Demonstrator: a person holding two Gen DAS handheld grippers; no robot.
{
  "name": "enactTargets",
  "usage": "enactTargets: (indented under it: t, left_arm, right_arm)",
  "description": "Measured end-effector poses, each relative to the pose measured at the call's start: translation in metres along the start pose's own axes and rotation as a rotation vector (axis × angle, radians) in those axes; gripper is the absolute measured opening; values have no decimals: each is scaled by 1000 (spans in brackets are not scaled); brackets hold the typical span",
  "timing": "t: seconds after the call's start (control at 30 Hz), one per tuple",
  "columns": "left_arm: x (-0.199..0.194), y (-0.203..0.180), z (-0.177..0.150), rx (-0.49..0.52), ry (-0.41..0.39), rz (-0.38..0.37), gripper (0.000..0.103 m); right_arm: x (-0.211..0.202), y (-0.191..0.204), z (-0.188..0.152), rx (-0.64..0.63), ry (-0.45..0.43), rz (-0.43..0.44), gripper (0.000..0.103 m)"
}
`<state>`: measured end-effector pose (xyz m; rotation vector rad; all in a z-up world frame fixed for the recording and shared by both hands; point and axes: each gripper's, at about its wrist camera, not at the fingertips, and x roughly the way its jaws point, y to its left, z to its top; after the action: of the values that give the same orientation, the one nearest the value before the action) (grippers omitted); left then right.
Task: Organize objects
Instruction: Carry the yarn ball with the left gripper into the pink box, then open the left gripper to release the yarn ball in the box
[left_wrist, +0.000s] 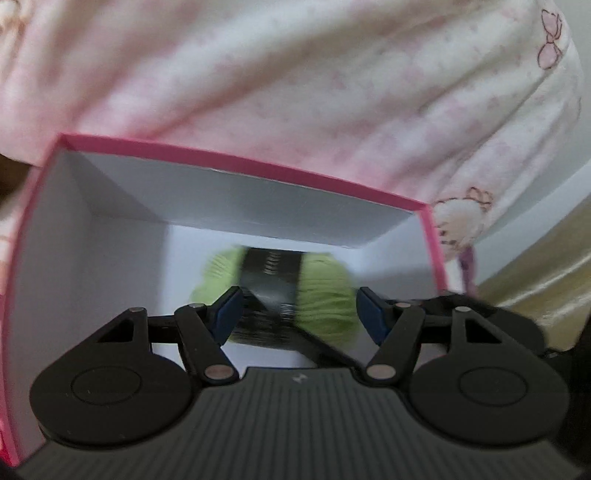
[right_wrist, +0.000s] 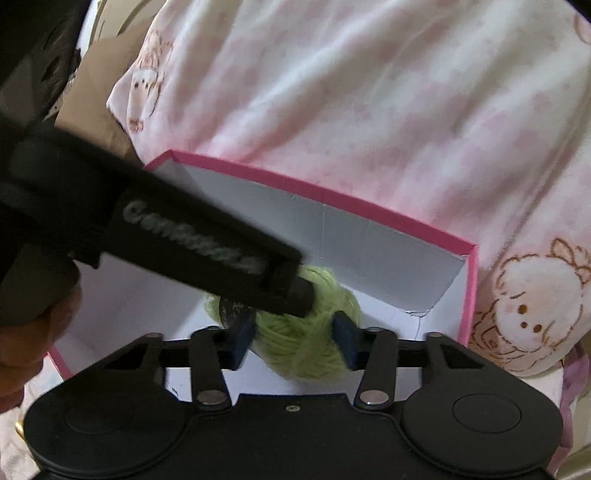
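Green yarn (right_wrist: 314, 343) w/ black band lies inside pink box (right_wrist: 369, 206), which sits on pink bedding (right_wrist: 369, 92). Both grippers reach into box. Right gripper (right_wrist: 293, 341): pads against yarn, gripping. Left gripper (left_wrist: 299, 314): half-spread around yarn; contact unclear, blurred.

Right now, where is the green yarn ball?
The green yarn ball lies inside the pink-rimmed box, on its white floor, between both grippers' blue pads in both wrist views.
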<state>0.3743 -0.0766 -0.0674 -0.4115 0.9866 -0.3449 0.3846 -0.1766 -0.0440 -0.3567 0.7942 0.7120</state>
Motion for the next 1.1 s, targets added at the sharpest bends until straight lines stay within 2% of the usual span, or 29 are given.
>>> enactTargets:
  t: [0.1, 0.17, 0.23, 0.3, 0.37, 0.5, 0.57, 0.67, 0.73, 0.83, 0.93, 1.1]
  left_arm:
    - [5, -11, 1, 49, -18, 51, 66]
    - [7, -14, 4, 72, -21, 76, 66]
    - [5, -9, 8, 54, -22, 67, 66]
    - [3, -2, 10, 27, -24, 65, 66]
    - [4, 4, 9, 23, -29, 85, 67]
    - [14, 10, 7, 42, -28, 138, 67]
    - [21, 11, 5, 19, -10, 99, 65]
    - [28, 5, 4, -2, -9, 67, 58]
    - [31, -2, 5, 4, -22, 44, 55]
    - [38, -13, 9, 37, -21, 24, 54]
    - [39, -28, 14, 137, -41, 83, 54]
    - [27, -27, 16, 129, -41, 129, 53]
  right_arm:
    - [5, 13, -3, -107, -30, -45, 50]
    - [9, 9, -4, -85, -17, -34, 49]
    - [10, 8, -4, -82, -22, -44, 47]
    - [14, 8, -5, -90, -15, -89, 42]
    - [18, 7, -5, -84, 5, -133, 33]
    - [21, 4, -7, -53, 14, -181, 28]
    - [18, 3, -9, -46, 5, -157, 28]
    - [13, -2, -15, -20, -3, -67, 26]
    - [14, -1, -19, -13, 5, -32, 20]
    - [20, 3, -23, -15, 10, -30, 13]
    - [27, 5, -23, 2, 8, -37, 9]
    - [35, 13, -22, 26, -23, -77, 7]
